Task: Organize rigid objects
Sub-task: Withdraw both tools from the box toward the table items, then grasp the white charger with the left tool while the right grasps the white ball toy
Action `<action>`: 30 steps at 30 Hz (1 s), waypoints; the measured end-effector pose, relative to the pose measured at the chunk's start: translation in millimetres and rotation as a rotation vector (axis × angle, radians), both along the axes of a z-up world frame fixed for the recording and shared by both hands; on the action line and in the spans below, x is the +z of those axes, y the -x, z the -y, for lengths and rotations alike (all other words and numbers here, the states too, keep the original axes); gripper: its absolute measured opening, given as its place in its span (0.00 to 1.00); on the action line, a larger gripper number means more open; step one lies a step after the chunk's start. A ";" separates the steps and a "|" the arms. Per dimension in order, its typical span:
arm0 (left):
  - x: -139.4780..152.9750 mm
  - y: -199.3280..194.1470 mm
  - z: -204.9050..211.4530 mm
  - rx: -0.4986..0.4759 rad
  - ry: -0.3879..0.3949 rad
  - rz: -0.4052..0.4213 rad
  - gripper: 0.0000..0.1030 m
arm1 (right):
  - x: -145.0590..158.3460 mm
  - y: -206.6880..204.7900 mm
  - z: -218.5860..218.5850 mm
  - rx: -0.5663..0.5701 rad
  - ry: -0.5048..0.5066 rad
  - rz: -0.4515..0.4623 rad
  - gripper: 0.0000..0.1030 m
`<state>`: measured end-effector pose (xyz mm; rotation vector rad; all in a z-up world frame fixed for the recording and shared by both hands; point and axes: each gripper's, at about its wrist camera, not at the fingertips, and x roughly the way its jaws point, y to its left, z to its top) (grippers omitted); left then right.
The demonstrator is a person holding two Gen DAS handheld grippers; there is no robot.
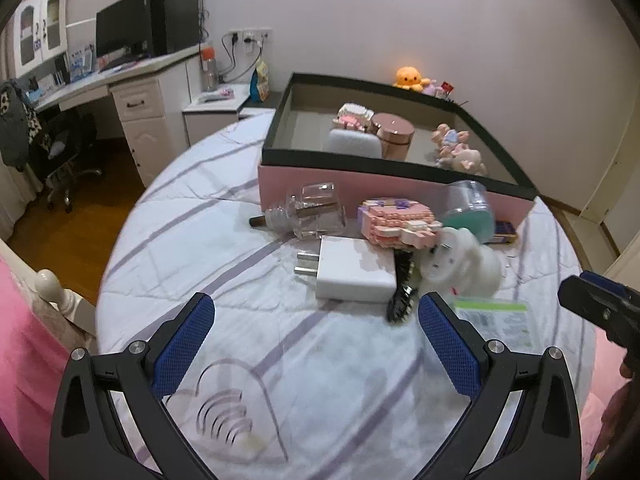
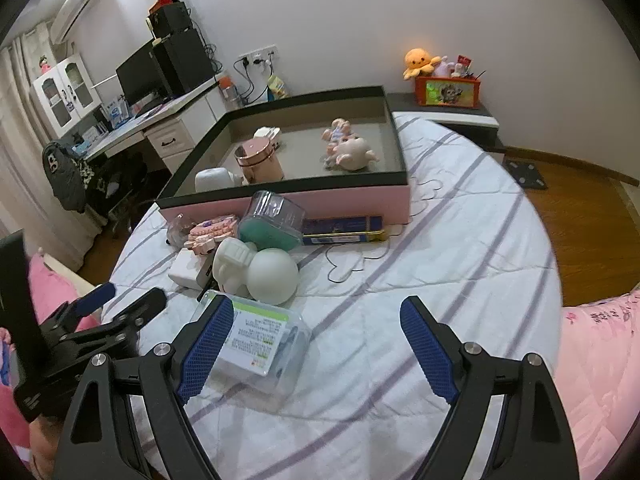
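Note:
A pink box with a black rim (image 1: pixel 320 172) (image 2: pixel 288 200) stands on the bed and holds a pink jar (image 2: pixel 260 162), a pig figure (image 2: pixel 354 154), a doll and a block toy. In front of it lie a white charger (image 1: pixel 352 268), a clear bottle (image 1: pixel 308 210), a pink block toy (image 1: pixel 396 220), a white figure (image 2: pixel 256 270), a green-lidded clear tub (image 2: pixel 272 222), a blue tin (image 2: pixel 344 230), a black brush (image 1: pixel 402 292) and a clear labelled case (image 2: pixel 260 344). My left gripper (image 1: pixel 316 340) is open and empty before the charger. My right gripper (image 2: pixel 318 352) is open, the case between its fingers.
The bed has a white striped sheet (image 2: pixel 440 240) and a pink quilt (image 2: pixel 600 352) at the right. A desk with a monitor (image 1: pixel 124 32) and a chair stand at the left. A nightstand with an orange box (image 2: pixel 446 92) and plush octopus is behind the bed.

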<state>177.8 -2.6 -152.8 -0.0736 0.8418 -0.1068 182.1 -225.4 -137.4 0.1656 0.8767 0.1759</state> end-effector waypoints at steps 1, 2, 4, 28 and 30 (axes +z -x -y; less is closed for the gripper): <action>-2.7 -4.5 0.8 -0.001 0.003 -0.006 1.00 | -1.8 -2.9 -0.6 0.001 -0.001 -0.006 0.84; -5.3 -8.9 2.3 -0.003 0.005 -0.012 1.00 | -3.1 -5.2 -1.2 0.001 -0.001 -0.010 0.84; -9.8 -17.3 4.4 -0.008 0.005 -0.016 1.00 | -6.3 -10.8 -1.7 0.003 -0.004 -0.020 0.84; -26.7 -37.6 5.7 -0.096 -0.018 -0.055 0.80 | -52.1 -69.0 -43.1 0.086 -0.154 -0.139 0.84; -25.7 -38.3 4.1 -0.101 -0.004 -0.052 0.73 | -51.6 -71.2 -47.6 0.090 -0.140 -0.134 0.84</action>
